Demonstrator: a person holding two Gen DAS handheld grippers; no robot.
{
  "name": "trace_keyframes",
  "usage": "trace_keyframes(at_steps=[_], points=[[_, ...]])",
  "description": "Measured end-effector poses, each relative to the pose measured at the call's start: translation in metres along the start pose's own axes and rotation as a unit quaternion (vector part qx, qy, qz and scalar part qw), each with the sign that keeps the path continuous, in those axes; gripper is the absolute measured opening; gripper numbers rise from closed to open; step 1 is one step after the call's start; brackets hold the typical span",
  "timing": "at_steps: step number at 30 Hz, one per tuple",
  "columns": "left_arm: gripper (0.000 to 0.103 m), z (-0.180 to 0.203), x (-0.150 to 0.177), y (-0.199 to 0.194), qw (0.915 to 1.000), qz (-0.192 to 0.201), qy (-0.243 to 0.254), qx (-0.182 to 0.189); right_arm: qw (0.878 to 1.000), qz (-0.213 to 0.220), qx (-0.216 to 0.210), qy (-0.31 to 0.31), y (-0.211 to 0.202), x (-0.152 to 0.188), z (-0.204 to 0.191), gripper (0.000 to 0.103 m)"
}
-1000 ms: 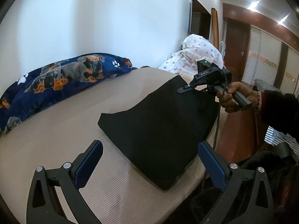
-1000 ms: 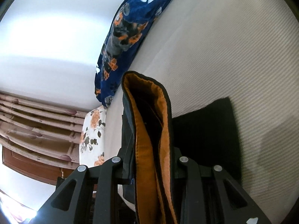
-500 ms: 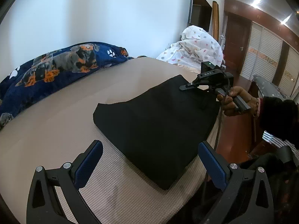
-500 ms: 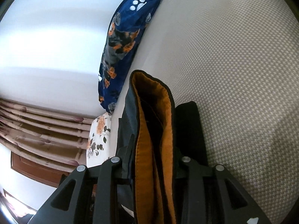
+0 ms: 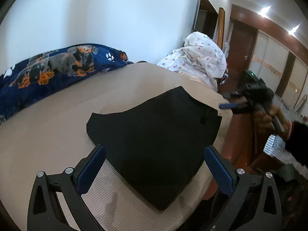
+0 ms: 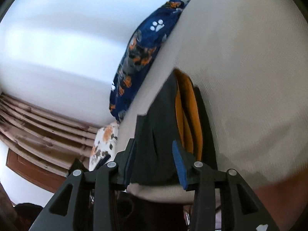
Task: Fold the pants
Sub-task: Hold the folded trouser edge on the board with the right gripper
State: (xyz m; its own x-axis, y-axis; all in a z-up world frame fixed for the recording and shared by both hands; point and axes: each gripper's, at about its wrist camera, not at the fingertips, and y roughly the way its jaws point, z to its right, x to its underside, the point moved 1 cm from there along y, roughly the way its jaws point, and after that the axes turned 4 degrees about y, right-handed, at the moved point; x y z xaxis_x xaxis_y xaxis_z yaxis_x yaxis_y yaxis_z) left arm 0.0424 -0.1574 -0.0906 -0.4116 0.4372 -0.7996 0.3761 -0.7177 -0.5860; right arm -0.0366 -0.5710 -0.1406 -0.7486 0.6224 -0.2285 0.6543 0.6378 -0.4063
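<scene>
Folded black pants (image 5: 154, 144) lie on the beige bed (image 5: 57, 127); a dog-print blanket (image 5: 57, 67) sits at ten o'clock. The left gripper (image 5: 154, 165) gapes, empty. The right gripper (image 6: 154, 159), blurred, is opening, seemingly clear of the waistband.

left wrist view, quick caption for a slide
Folded black pants lie on the bed; open left gripper hovers near.

White wall (image 5: 96, 15), brown wardrobe (image 5: 269, 61) (ceiling spotlights)

The pants (image 5: 154, 144) were matt black cloth with an orange lining. The bed (image 5: 48, 130) wore a beige waffle-textured cover; the blanket (image 5: 57, 67) looked plush.
</scene>
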Motion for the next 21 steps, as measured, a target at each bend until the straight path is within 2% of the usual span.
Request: trace_keyframes(at_steps=[2,5,7,13,18,19,21], points=[[0.101,-0.002,0.0,0.001,1.0,-0.003,-0.008,0.001,1.0,-0.003,0.007,0.013,-0.002,0.01,0.004,0.038],[0.101,-0.005,0.001,0.001,0.9998,-0.005,-0.018,0.001,0.999,-0.007,-0.017,0.038,0.001,0.017,0.014,0.038],[0.101,-0.005,0.003,0.0,0.9997,-0.008,-0.023,-0.002,0.998,-0.012,0.008,0.062,0.007,0.018,0.027,0.038],[0.101,-0.005,0.007,-0.005,0.9996,-0.006,-0.026,-0.006,0.996,-0.003,0.003,0.09,0.013,0.018,0.042,0.038],[0.101,-0.002,0.009,-0.004,0.9996,-0.013,-0.024,-0.009,0.994,0.005,0.027,0.105,0.027,0.008,0.046,0.039],[0.101,-0.002,0.009,-0.004,0.9996,-0.014,-0.022,-0.011,0.994,0.008,0.028,0.106,0.028,0.007,0.046,0.037],[0.101,-0.002,0.009,-0.004,0.9995,-0.018,-0.023,-0.014,0.995,0.012,0.042,0.091,0.032,0.007,0.039,0.011]])
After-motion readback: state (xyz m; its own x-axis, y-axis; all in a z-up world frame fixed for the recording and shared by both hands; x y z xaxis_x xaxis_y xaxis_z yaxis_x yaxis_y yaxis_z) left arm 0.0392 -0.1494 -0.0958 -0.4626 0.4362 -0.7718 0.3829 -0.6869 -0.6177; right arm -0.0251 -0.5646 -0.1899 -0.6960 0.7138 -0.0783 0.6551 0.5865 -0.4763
